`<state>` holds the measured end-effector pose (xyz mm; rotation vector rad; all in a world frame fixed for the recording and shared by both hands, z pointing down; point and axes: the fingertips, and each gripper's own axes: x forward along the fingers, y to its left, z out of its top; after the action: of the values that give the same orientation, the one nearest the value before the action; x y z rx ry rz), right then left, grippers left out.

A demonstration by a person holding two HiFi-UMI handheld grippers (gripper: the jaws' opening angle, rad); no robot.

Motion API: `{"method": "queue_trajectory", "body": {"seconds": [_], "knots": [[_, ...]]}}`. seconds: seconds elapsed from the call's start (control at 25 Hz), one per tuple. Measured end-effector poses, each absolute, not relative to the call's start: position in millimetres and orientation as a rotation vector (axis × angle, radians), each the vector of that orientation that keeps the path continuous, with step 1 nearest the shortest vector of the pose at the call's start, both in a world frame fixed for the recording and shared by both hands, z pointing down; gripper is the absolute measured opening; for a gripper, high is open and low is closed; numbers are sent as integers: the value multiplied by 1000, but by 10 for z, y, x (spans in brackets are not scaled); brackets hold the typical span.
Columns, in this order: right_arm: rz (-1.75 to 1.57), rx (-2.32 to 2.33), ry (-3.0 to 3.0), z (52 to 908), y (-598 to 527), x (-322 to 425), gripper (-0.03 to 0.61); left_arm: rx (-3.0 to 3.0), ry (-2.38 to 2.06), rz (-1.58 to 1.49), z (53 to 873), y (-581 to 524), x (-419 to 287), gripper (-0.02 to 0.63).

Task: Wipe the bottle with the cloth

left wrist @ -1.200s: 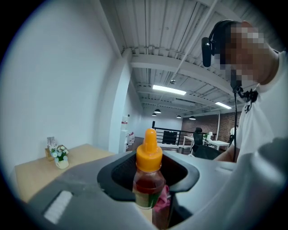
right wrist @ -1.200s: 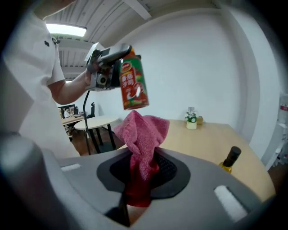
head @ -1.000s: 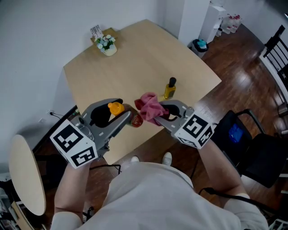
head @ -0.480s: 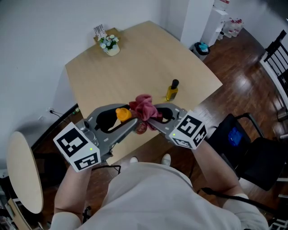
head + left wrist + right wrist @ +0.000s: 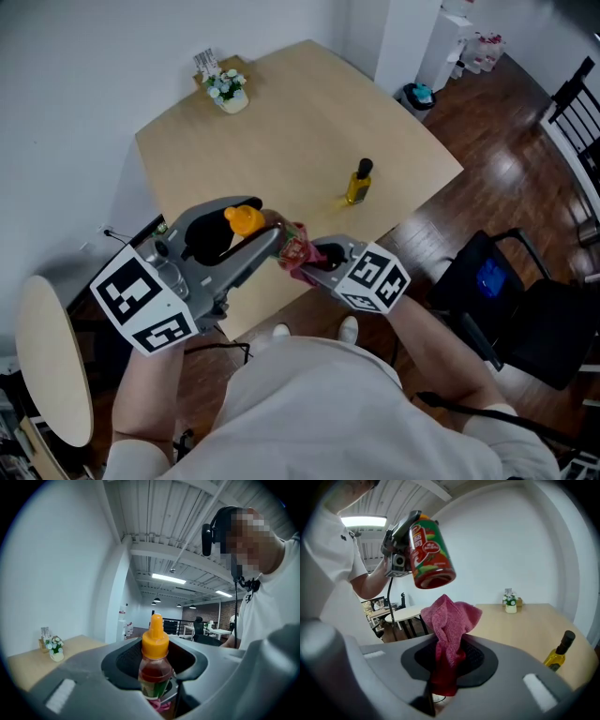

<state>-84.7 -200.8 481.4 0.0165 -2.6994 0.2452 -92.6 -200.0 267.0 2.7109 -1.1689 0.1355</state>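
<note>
In the head view, the left gripper [image 5: 253, 234] holds the orange-capped bottle [image 5: 246, 221] clamped in the air above the near edge of the table [image 5: 281, 141], much as it did a second ago. The right gripper [image 5: 314, 262], clenched on the pink cloth [image 5: 300, 272], has dropped. Half a second ago the cloth was bunched against the bottle just beside its cap; now it sits low by the bottle's base, drawn back towards the person. The oil bottle [image 5: 357, 183] stands near the table's right edge. In the left gripper view the jaws are closed round the bottle's body, cap upward, with only a scrap of pink showing beneath. In the right gripper view the jaws pinch the cloth's lower part, and the bottle's base hangs above the free end with a clear gap. I judge that one downward stroke has ended, and another pass would need contact again.
</note>
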Motion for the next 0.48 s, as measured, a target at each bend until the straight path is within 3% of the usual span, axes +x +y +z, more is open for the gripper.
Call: {"method": "queue_trajectory", "body": {"seconds": [0.48], "knots": [[261,122,-2736,4651,-2031,-574,84,2690,-1157,254,3008,-2095,-978,161]]}}
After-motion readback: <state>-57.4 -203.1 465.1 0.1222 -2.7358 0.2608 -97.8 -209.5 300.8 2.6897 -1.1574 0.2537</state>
